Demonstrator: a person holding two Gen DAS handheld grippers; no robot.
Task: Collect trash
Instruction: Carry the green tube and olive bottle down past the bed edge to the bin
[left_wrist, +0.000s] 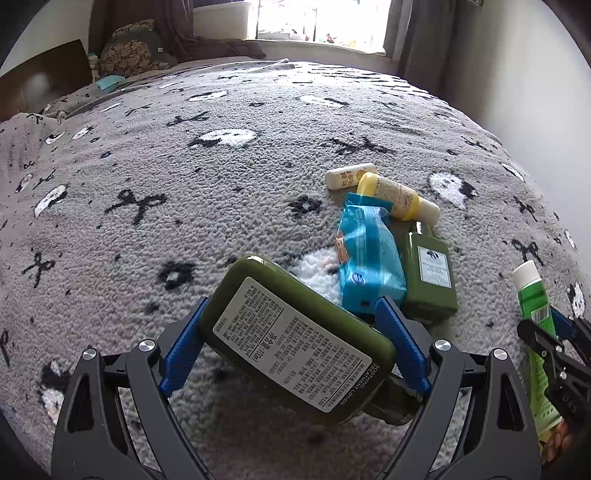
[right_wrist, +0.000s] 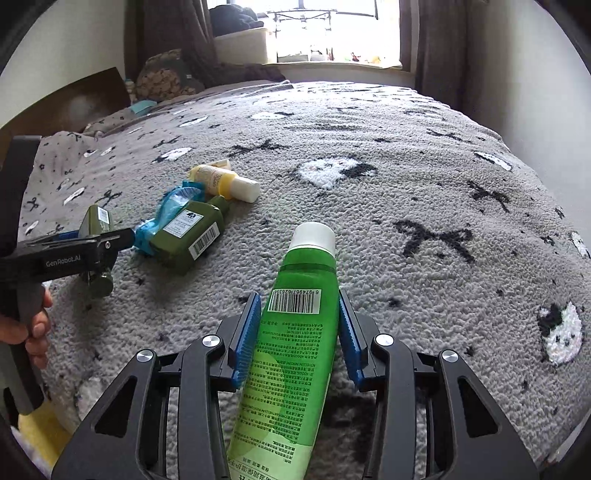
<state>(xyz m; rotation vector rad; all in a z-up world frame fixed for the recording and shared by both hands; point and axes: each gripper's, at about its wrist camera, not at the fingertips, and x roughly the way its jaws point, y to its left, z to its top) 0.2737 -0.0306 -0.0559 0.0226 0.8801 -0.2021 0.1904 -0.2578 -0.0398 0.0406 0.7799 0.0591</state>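
Lying between fingers (right_wrist: 251, 332) — green tube (right_wrist: 295, 332), white cap pointing away.

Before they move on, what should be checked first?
1. Left hand-held gripper grips the dark green lotion bottle: ok, a pad on each side.
2. Right hand-held gripper grips the green tube: ok.
3. The two grippers are apart: ok.
4. Blanket cleared: not ok; blue packet, olive bottle, yellow bottle and white tube lie there.
5. Bin ready: cannot tell, none in view.
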